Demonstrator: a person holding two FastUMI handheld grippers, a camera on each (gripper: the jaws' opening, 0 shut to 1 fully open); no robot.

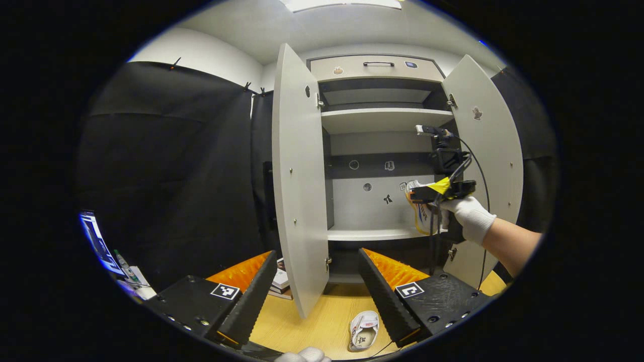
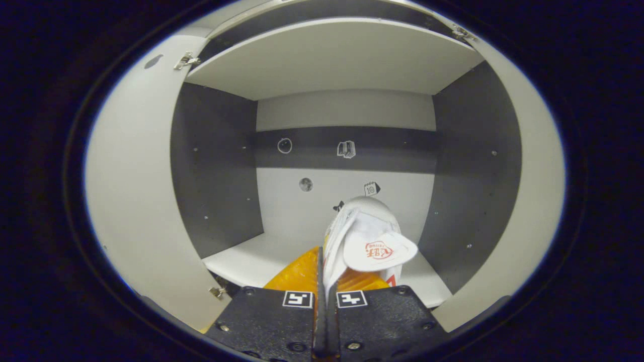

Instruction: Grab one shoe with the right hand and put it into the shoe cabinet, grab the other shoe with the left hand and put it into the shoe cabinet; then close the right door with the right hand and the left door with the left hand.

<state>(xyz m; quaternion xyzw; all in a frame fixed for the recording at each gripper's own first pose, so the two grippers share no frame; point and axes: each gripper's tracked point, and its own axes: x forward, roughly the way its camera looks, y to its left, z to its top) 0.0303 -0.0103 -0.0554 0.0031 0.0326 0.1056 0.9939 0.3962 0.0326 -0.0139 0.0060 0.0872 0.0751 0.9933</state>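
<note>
My right gripper [image 2: 324, 274] is shut on the side wall of a white shoe [image 2: 365, 241], holding it in front of the shoe cabinet's middle compartment above its shelf [image 2: 261, 259]. From the left gripper view the same right gripper [image 1: 420, 195], in a gloved hand [image 1: 470, 216], holds that shoe [image 1: 421, 213] at the cabinet's right side. The other white shoe [image 1: 364, 330] lies on the wooden table [image 1: 322, 317] in front of the cabinet, between and just beyond my left gripper's fingers. My left gripper [image 1: 319, 286] stands open and holds nothing. Both cabinet doors, left [image 1: 299, 181] and right [image 1: 488, 166], stand open.
The left door's lower edge hangs between my left gripper's fingers in view. A stack of books [image 1: 280, 284] lies on the table beside the cabinet's foot. A screen [image 1: 98, 244] and small items sit at the far left. A drawer with a handle [image 1: 378, 64] tops the cabinet.
</note>
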